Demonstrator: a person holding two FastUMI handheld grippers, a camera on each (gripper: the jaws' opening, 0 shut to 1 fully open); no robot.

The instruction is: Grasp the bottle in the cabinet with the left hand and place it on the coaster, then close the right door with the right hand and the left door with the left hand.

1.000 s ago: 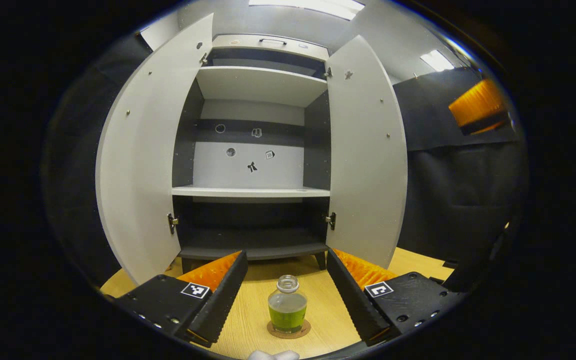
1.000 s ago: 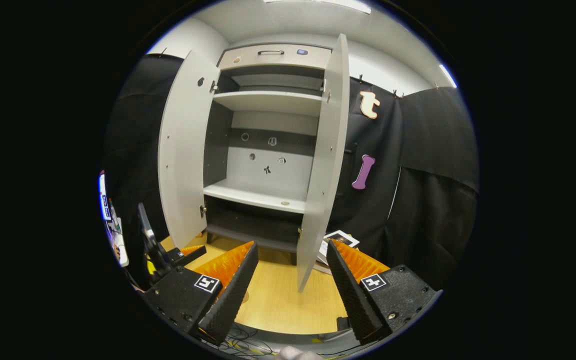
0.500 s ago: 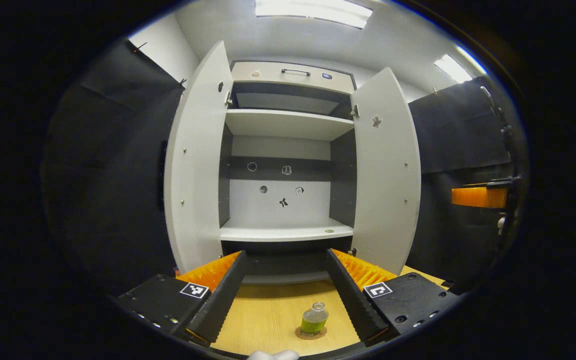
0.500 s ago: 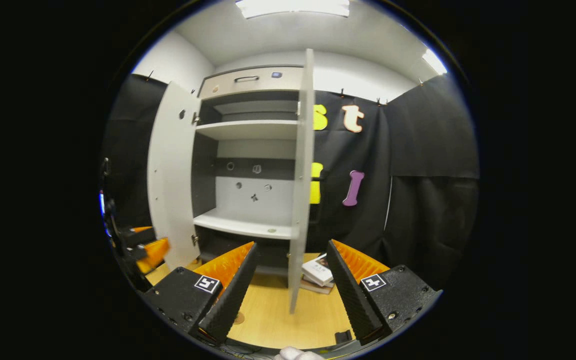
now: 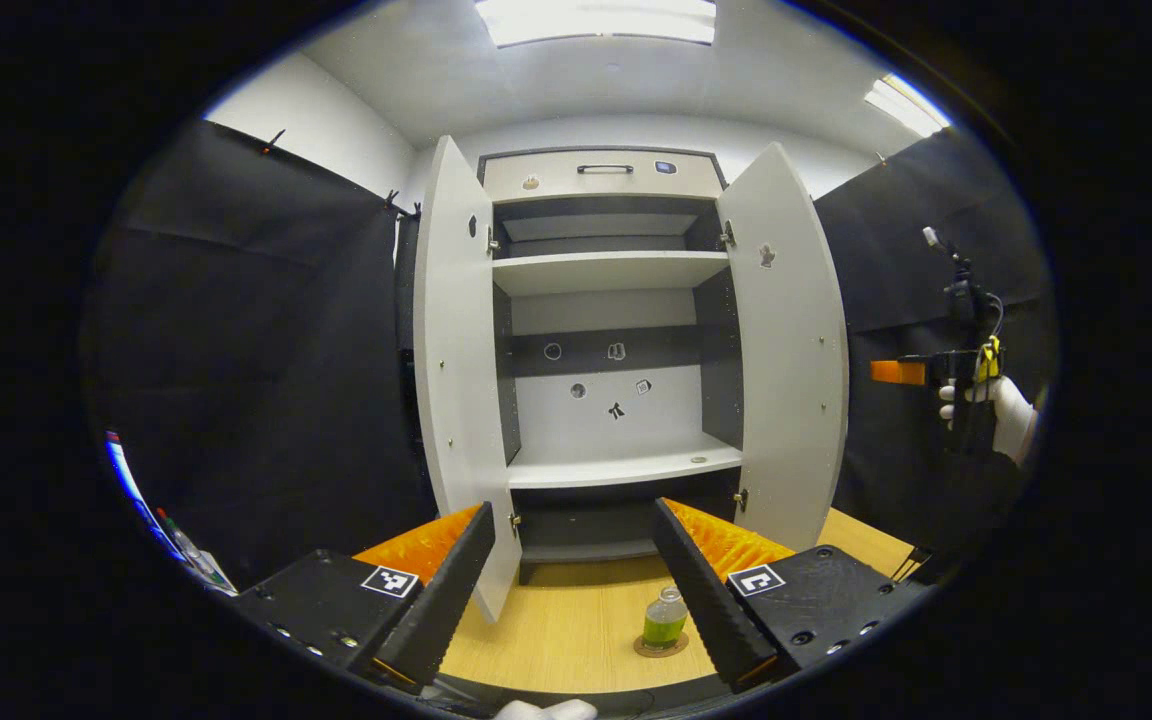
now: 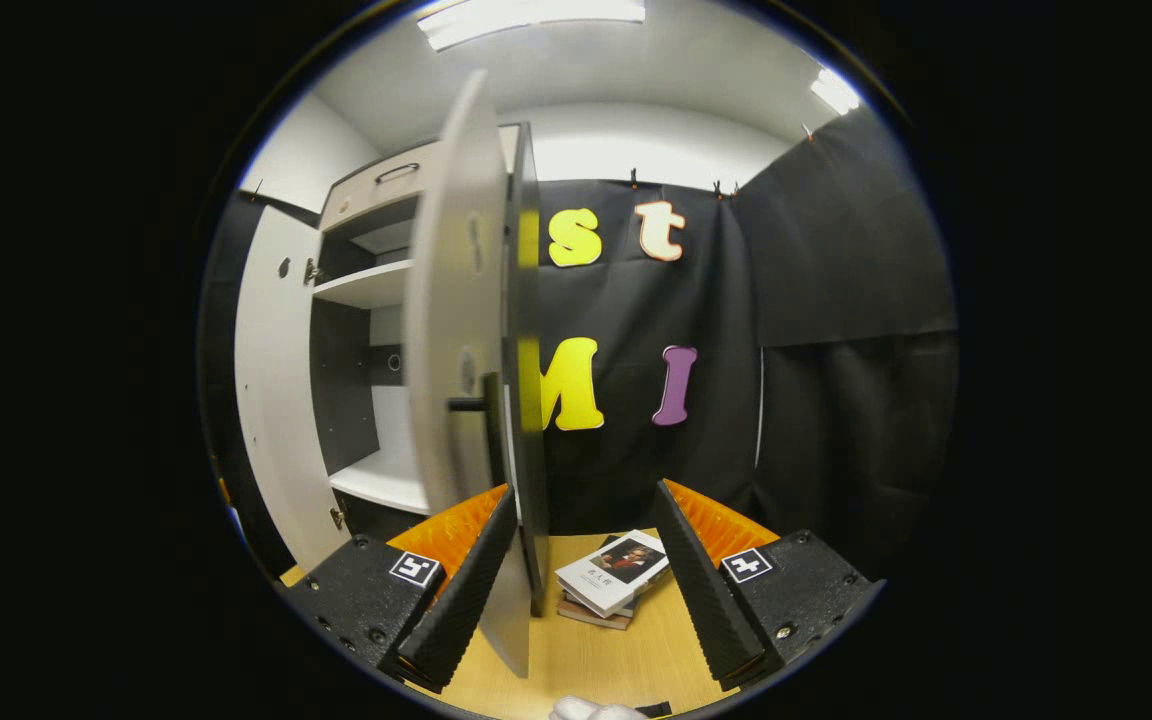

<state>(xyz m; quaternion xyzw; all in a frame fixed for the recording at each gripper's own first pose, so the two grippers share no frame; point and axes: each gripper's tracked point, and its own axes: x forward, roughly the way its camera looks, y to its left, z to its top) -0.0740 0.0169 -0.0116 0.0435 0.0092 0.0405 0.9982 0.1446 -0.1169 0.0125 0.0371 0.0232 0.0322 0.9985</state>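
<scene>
Left claw [image 5: 571,590] wide open, empty, right claw [image 6: 581,585] likewise

One bottle [image 5: 665,621], one coaster [image 5: 662,647], two doors [image 5: 456,400], two books [image 6: 612,576].

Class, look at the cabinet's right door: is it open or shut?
Open. The right door swings out from the cabinet, leaving the shelves exposed in the left gripper view.

Booth interior. Black cloth [image 5: 266,330] hangs along the walls, clipped at its upper edge, with white wall [image 5: 326,130] above it. Two ceiling light panels [image 5: 596,20] glow overhead, one central and one toward the right. A light wooden tabletop [image 5: 576,625] spans the foreground. In the right gripper view, a small stack of books [image 6: 611,580] lies on the tabletop before the cloth.
</scene>
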